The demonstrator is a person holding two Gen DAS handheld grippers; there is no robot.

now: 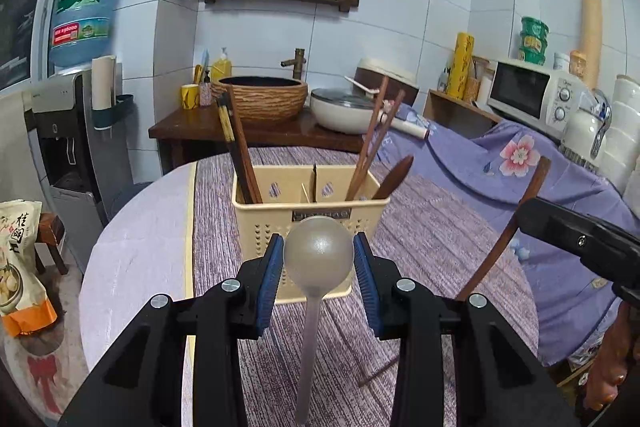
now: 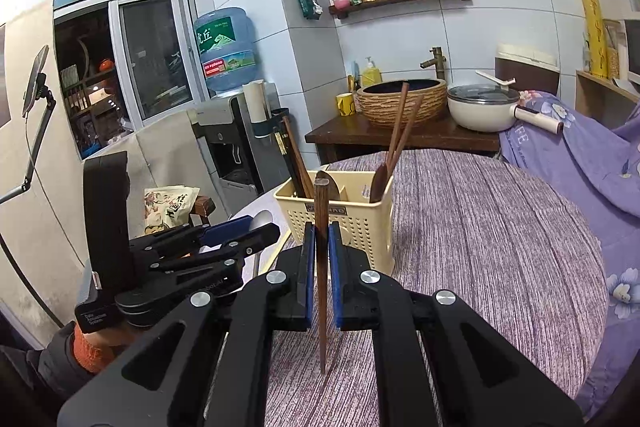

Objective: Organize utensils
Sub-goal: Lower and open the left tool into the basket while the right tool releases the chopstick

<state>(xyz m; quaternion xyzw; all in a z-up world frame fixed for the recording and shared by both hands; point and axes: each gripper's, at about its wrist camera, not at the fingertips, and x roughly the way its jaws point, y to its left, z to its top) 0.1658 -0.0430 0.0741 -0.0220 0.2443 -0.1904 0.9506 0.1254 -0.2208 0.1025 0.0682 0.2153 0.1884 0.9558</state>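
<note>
Two claws hover loaded before the basket (image 1: 308,219) at twelve o'clock: left gripper (image 1: 319,267) pinching a grey spoon (image 1: 318,259), right gripper (image 2: 321,271) pressed on a wooden utensil (image 2: 321,267), which may collide over the compartments.

Water dispenser (image 1: 64,131); basin sink (image 1: 264,97) — white pan (image 1: 344,109); microwave (image 1: 532,93)

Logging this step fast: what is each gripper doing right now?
Left gripper: shut on the translucent spoon, gripped at its bowl.
Right gripper: shut on a dark wooden utensil, held upright.
</note>
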